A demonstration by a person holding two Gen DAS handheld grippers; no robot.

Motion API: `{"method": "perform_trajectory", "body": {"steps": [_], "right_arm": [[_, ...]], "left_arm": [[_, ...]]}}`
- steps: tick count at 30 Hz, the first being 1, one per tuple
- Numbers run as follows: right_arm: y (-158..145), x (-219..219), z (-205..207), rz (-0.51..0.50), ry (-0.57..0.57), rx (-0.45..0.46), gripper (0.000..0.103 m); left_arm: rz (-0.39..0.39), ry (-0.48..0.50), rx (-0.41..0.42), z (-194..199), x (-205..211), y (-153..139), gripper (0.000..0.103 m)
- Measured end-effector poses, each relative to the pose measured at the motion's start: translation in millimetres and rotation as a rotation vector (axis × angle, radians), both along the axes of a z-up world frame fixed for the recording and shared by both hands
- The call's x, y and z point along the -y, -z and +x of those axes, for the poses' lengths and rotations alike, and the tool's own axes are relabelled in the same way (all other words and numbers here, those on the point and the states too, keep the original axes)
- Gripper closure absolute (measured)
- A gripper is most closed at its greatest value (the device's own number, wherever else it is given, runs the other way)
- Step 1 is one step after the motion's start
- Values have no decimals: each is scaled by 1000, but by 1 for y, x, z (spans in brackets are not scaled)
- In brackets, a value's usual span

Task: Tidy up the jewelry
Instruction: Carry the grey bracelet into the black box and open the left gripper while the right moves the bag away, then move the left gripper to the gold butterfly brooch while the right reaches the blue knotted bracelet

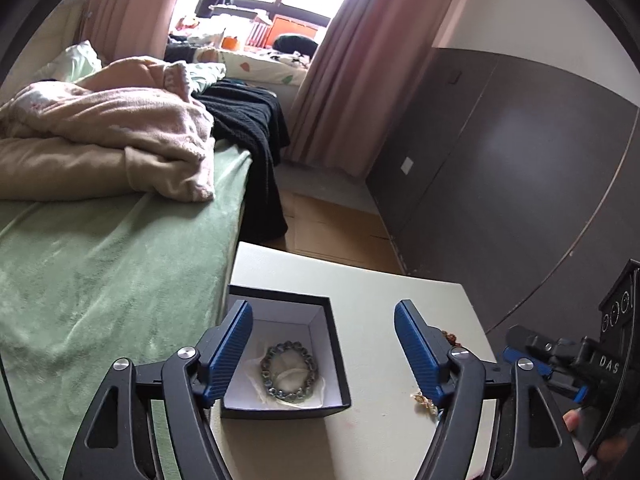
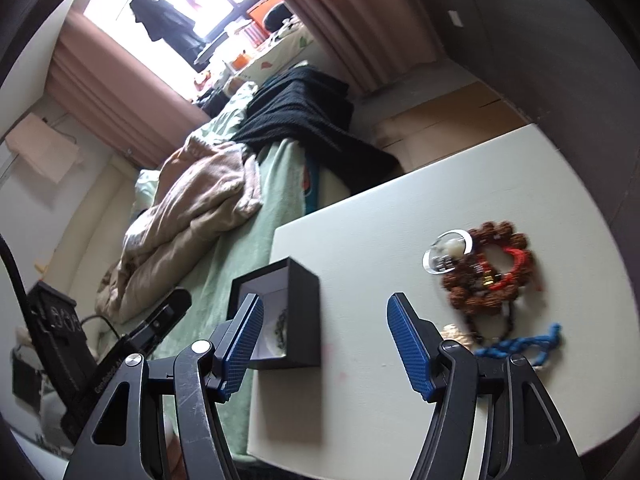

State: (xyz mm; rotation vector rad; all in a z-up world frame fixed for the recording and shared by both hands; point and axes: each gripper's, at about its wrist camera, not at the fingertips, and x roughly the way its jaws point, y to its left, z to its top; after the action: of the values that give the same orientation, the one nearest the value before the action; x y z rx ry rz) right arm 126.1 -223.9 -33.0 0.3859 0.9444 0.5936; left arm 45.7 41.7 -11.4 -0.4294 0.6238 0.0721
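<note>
A black jewelry box (image 1: 280,360) with a white lining stands open on the white table (image 1: 380,292), near its left edge. A grey-green bead bracelet (image 1: 288,372) lies inside it. My left gripper (image 1: 324,344) is open above the box's right side, with nothing between its pads. My right gripper (image 2: 324,344) is also open and empty, over bare table just right of the box (image 2: 280,312). To its right lies a pile of jewelry: a brown bead bracelet (image 2: 492,276), a clear ring (image 2: 448,252), a blue cord (image 2: 520,344) and a gold piece (image 2: 456,332).
A bed with a green blanket (image 1: 100,280) adjoins the table's left edge, with a beige duvet (image 1: 108,132) and a black garment (image 1: 252,128) on it. A dark cabinet wall (image 1: 520,160) stands on the right, with wooden floor (image 1: 332,224) beyond the table.
</note>
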Motion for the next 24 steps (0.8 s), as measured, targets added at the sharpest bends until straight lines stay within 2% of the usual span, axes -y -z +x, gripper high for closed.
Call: {"method": "perform_trajectory", "body": {"steps": [4, 8, 19, 24], "right_arm": [[-12, 29, -1, -21, 59, 19, 38], [-12, 51, 2, -67, 103, -4, 38], [11, 86, 11, -123, 154, -133, 38], [28, 100, 15, -123, 173, -199, 38]], "left_arm": [[11, 27, -17, 1, 12, 3, 27], [17, 69, -37, 8, 28, 8, 27], [88, 205, -80, 19, 90, 26, 27], [157, 275, -130, 26, 122, 45, 27]]}}
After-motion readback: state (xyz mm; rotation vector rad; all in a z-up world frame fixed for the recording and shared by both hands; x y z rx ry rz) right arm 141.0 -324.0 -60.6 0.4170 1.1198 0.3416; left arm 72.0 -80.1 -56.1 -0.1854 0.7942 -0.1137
